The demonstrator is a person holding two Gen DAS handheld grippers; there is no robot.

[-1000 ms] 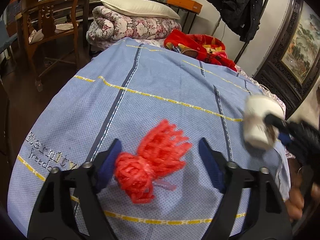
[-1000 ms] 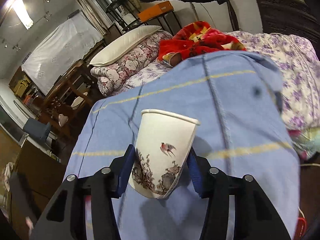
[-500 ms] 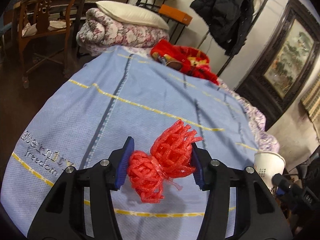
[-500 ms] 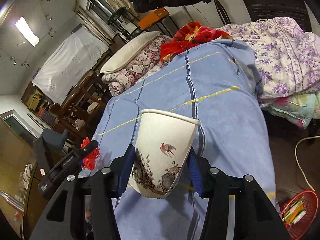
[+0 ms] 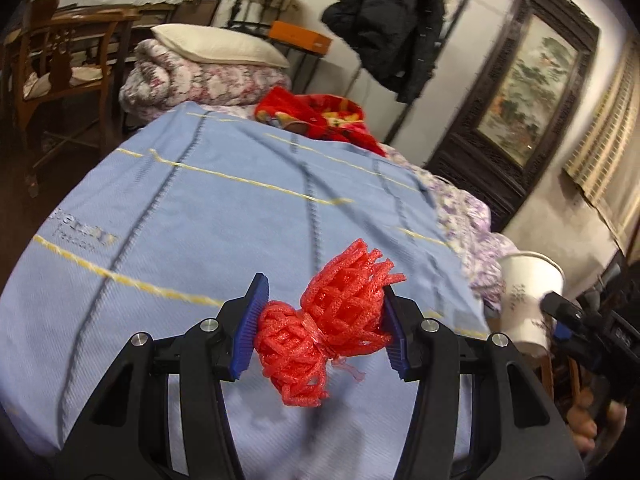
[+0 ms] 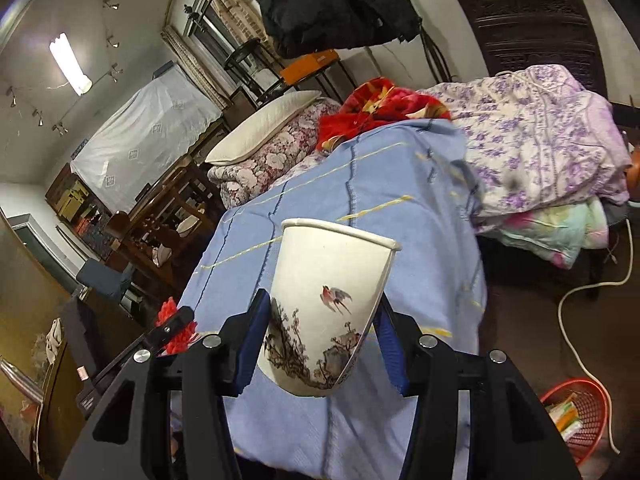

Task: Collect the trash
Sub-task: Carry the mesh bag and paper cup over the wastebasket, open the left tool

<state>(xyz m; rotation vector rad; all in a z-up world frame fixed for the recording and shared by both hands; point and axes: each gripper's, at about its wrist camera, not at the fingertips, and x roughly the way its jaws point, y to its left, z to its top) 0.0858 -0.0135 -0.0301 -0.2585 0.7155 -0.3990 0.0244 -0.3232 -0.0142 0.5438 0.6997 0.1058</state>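
- A dim bedroom: a bed under a pale blue cover with yellow and dark stripes fills the middle of both wrist views.
- Nearest in the left wrist view, the left hand-held gripper pinches a bunch of red foam netting between its blue pads; its jaws have just been closing, with the netting between them. The netting hangs above the near part of the blue cover.
- Nearest in the right wrist view, the right hand-held gripper clamps a white paper cup painted with a bird and branches, mouth facing away, above the near edge of the bed.
- At the near right, on the floor, stands a red basket with some litter in it, and a white cable runs beside it.
- Further off on the right of the bed lies a purple-flowered quilt.
- At the far end sit a red blanket and a floral rolled quilt with a pillow on top.
- Beyond, a dark coat hangs by the wall, and a wooden chair stands far left.
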